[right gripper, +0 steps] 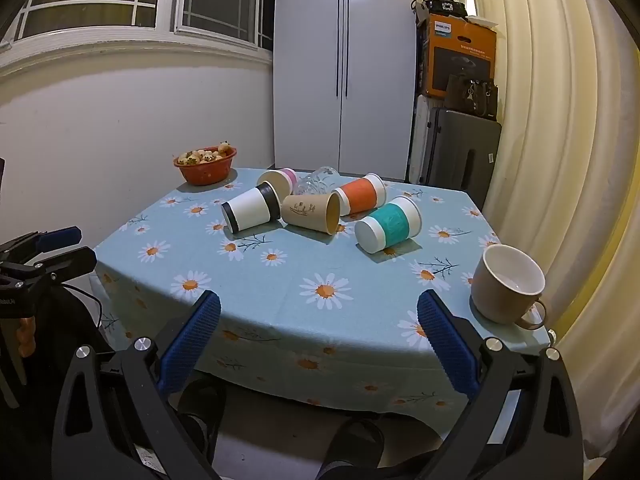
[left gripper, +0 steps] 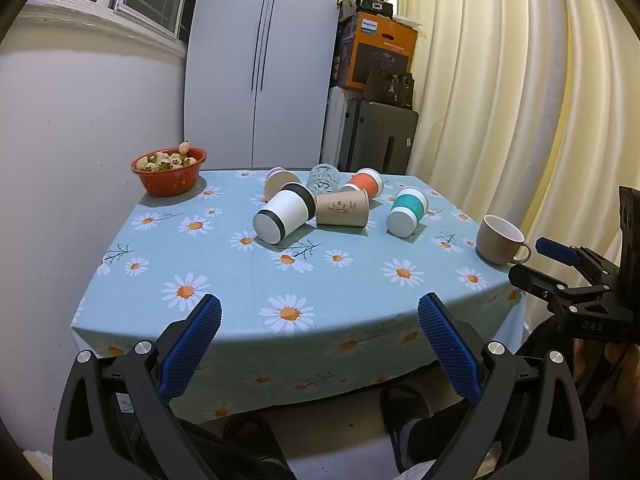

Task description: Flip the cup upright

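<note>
While both tools hang short of table, left gripper [left gripper: 320,320] spread, right gripper [right gripper: 319,318] spread, nothing held. Teal cup [right gripper: 388,224] on side, frame centre-right, base toward camera, axis running up-right; right gripper seems nearer. Mug [right gripper: 506,284] already upright.

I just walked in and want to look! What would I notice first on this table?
A jumble of tipped-over cups in the middle of the daisy tablecloth: white-and-black cup, brown cup, teal cup. A beige mug stands upright at the right edge, a red bowl at the far left.
</note>
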Motion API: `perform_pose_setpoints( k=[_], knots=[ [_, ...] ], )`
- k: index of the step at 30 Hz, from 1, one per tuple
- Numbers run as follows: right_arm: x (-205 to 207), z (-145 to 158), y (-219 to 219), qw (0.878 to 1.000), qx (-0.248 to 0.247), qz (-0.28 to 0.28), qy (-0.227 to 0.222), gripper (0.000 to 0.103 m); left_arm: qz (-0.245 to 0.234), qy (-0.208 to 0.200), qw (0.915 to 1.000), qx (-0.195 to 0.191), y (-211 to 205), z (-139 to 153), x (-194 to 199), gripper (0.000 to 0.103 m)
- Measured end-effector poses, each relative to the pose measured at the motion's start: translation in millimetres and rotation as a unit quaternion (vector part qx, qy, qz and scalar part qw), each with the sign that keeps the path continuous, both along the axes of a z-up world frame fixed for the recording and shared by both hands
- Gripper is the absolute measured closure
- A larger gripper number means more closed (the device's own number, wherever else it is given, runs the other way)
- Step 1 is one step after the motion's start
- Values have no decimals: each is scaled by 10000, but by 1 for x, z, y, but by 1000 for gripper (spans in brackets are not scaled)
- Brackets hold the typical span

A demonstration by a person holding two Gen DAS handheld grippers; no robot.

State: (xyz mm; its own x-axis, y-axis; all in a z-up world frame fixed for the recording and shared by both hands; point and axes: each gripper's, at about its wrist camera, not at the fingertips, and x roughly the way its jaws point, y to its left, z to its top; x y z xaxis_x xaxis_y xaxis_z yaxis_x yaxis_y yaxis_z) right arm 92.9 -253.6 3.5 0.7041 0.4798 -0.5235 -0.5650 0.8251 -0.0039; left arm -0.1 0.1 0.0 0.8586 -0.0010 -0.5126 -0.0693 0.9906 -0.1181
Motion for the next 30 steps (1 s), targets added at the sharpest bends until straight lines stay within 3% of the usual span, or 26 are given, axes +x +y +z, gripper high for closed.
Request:
perform_pose_setpoints(
  k=[30],
  knots=[
    [1,-2,-2,10000,-20,-28,9,5,-8,20,10000,34,-3,-3,-2,7]
  ],
)
